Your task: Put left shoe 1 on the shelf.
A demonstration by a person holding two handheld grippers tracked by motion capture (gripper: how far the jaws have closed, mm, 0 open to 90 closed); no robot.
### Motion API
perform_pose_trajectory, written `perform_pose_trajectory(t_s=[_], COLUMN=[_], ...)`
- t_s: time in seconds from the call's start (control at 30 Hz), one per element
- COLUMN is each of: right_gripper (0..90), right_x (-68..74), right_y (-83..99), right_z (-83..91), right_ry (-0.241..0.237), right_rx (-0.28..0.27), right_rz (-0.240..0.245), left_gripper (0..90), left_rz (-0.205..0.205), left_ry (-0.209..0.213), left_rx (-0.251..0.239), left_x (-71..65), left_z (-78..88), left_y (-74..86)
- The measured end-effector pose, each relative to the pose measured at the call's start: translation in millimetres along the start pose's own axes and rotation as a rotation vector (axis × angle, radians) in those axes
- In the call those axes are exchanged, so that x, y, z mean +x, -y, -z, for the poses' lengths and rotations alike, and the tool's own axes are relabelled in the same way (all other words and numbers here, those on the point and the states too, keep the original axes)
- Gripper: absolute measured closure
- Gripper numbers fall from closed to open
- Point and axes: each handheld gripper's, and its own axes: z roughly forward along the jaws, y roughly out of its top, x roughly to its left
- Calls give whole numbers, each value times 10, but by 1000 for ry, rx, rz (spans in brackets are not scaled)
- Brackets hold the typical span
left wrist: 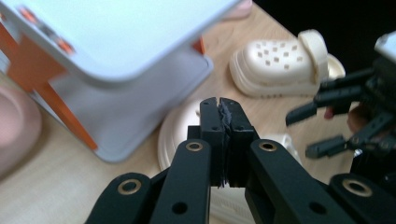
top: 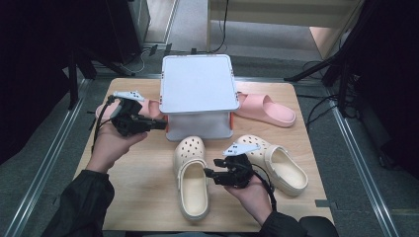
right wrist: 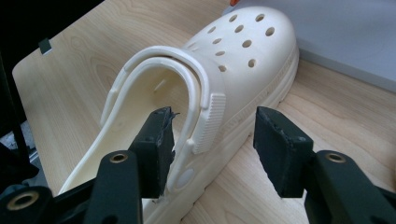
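Cream clog (right wrist: 219,88) side wall between open right claw (right wrist: 212,140) jaws, untouched

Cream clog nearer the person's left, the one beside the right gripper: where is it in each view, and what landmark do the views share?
High view: the cream clog lies at lower centre, toe toward the stand.
Left gripper view: its pale toe shows just behind the shut jaws, at centre.
Right gripper view: it runs from bottom left to upper centre, side wall between the open jaws.
Shared landmark: the white stand.
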Motion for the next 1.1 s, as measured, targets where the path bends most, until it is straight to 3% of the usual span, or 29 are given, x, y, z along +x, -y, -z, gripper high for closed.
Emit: perform_pose_trajectory(t_s=[0.33, 0.53, 0.83, 1.03, 1.1], right_gripper=[465, 449, 427, 431, 436], right_x=[33, 37, 87, 112, 113], right_y=[84, 138, 151, 138, 129], right_z=[-5, 14, -82, -184, -219], right_ry=[35, 58, 69, 86, 83], right_rx=[14, 9, 13, 32, 44], right_rz=[-14, -40, -68, -54, -54], left_gripper=[895, 895, 894, 895, 894], left_rz=[-34, -41, -44, -28, -37], left_ry=[-58, -72, -88, -58, -67], left_rx=[-14, -17, 26, -3, 0], left_x=[175, 299, 408, 446, 432], left_z=[23, -63, -227, -216, -213], left_y=[-304, -426, -374, -324, -322])
